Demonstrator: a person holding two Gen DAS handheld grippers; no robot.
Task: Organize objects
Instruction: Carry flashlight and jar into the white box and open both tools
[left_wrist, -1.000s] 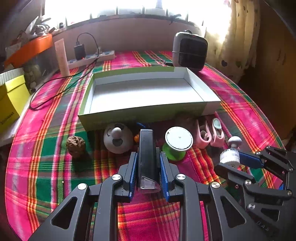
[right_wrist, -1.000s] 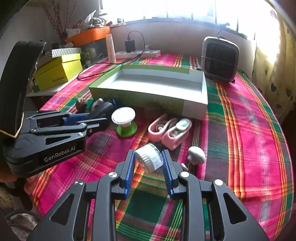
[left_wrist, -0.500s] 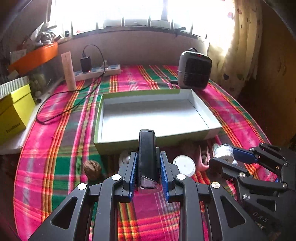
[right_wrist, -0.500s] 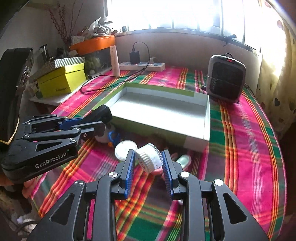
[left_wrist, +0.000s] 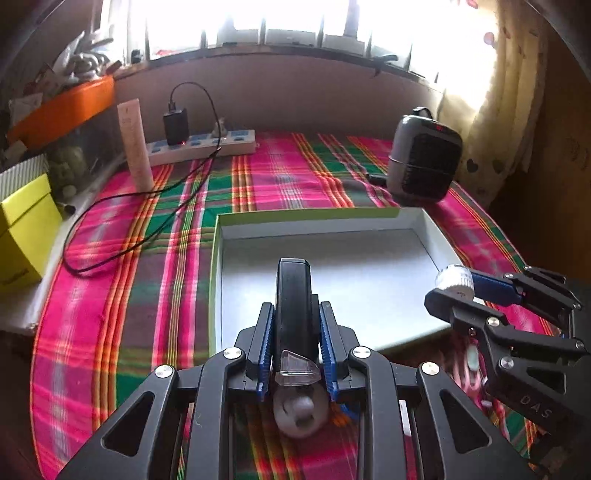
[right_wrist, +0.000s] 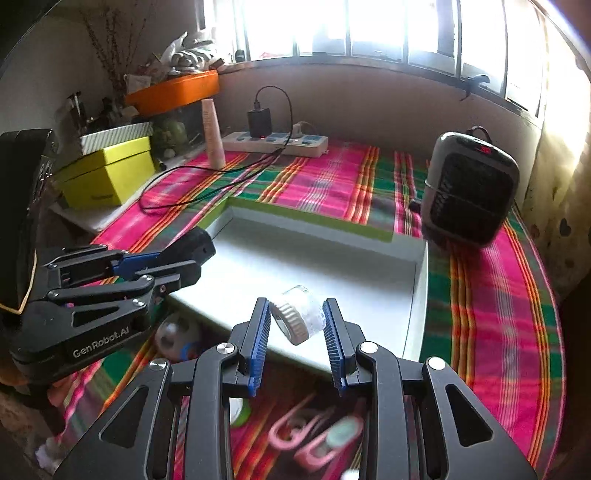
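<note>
My left gripper (left_wrist: 295, 314) is shut on a black device with a clear end (left_wrist: 293, 302), held above the near edge of the white tray with green sides (left_wrist: 218, 236). My right gripper (right_wrist: 297, 317) is shut on a small clear jar with a white ribbed lid (right_wrist: 297, 319), held above the tray's near part (right_wrist: 417, 280). The right gripper with the jar shows at the right of the left wrist view (left_wrist: 454, 282). The left gripper shows at the left of the right wrist view (right_wrist: 192, 254). The tray holds nothing.
A grey heater (left_wrist: 424, 166) stands behind the tray on the right. A power strip with charger and cable (left_wrist: 207, 144) lies at the back. A yellow box (left_wrist: 22, 229) sits left. A round white toy (left_wrist: 301, 413) and pink clips (right_wrist: 317, 435) lie below the grippers.
Both grippers have risen and moved forward with their objects, from above the small items in front of the tray to above the tray itself.
</note>
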